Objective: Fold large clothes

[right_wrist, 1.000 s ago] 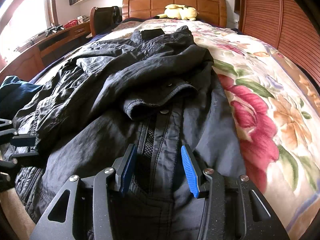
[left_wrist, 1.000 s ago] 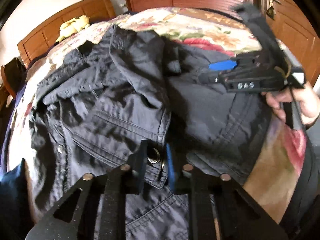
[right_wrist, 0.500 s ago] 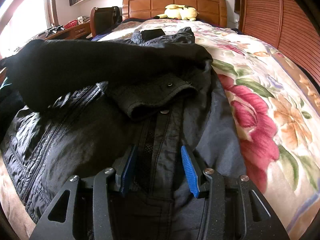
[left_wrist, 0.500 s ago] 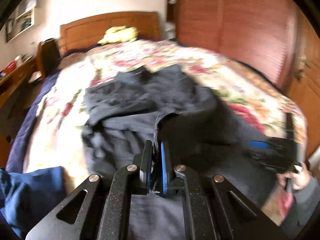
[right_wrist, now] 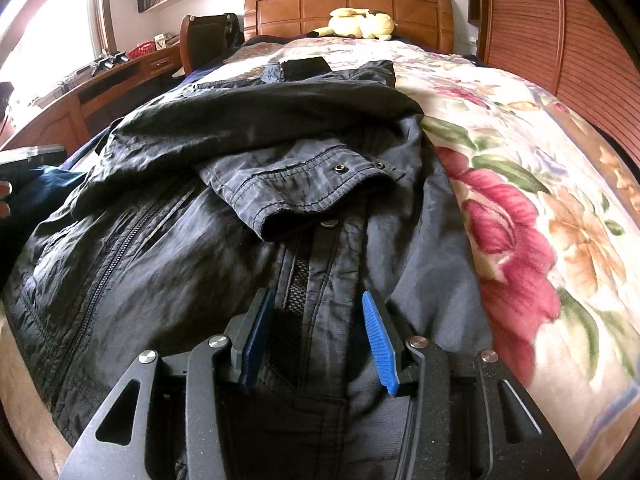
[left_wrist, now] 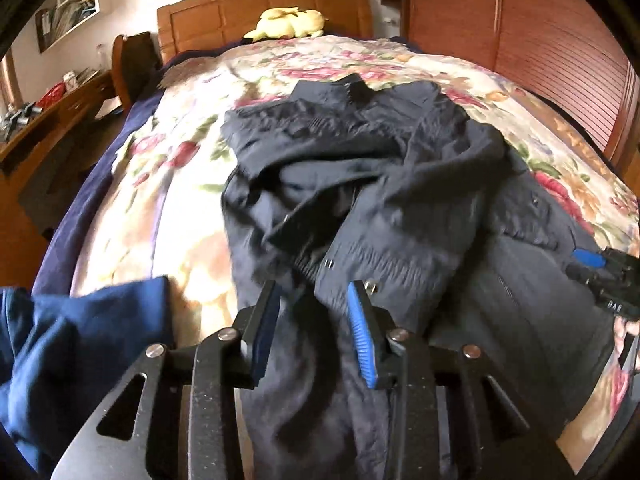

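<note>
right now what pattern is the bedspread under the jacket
A floral print: big red and orange flowers with green leaves on cream bedspread, clearest in the right wrist view beside the dark jacket.

Your left gripper (left_wrist: 314, 334) has just been opening, pads clear of the dark jacket (left_wrist: 380, 200) below; right gripper (left_wrist: 600, 276) at right edge; blue cloth (left_wrist: 80, 344) lower left.

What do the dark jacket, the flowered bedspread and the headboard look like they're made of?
Dark jacket: likely a thin woven nylon or cotton blend; it crinkles finely, has a slight sheen, and carries metal snaps and a zipper.
Flowered bedspread: looks like a soft plush fabric; the printed roses have fuzzy, matte edges.
Headboard: apparently varnished wood, with warm orange-brown raised panels that gleam a little.
</note>
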`<state>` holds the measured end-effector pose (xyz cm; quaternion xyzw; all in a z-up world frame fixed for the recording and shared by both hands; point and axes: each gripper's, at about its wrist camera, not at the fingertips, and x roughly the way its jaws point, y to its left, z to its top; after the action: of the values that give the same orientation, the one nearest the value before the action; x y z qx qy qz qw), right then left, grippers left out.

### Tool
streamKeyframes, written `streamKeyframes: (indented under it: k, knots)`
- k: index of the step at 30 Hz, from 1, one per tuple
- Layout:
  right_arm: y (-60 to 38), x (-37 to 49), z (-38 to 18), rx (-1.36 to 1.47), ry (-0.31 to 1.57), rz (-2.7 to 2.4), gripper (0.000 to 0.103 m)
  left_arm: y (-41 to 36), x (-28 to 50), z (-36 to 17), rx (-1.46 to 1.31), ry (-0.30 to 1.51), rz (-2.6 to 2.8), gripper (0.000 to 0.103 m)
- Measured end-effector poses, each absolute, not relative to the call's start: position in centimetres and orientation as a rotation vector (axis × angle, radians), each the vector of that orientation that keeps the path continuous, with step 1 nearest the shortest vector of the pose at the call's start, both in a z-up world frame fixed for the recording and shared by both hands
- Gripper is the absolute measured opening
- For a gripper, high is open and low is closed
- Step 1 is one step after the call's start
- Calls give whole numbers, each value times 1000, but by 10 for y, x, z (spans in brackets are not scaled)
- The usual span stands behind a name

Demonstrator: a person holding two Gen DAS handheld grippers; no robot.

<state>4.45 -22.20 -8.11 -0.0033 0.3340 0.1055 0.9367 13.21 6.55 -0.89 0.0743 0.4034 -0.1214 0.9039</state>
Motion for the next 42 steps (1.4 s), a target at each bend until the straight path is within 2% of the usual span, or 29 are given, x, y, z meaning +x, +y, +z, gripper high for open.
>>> streamKeyframes:
  k: [6,8,10,22,31,38,39,40,42]
  knots:
    - [-237,33,-66,31,634,255,49,79,87,-13,124,800,-239,37]
    - [-244,23,-58,34,606,250,62,79,73,-17,122,804,-237,37]
    - [-251,14,-52,14,597,243,64,80,58,-24,145,808,-221,37]
    - [-290,-10,-60,-103,681,144,65,94,2,-60,246,860,-136,38]
    - [-302,-12,-63,-5,736,241,65,100,4,-77,208,880,-130,38]
    - [-277,-16,-73,-75,783,313,64,101,10,-81,188,883,-132,38]
    - [-277,-16,-73,-72,780,320,62,100,9,-81,193,879,-134,38]
    - [-277,-16,-73,-63,779,343,53,100,8,-81,199,875,-141,37]
    - [-276,-19,-71,-69,768,348,41,99,6,-80,201,875,-169,31]
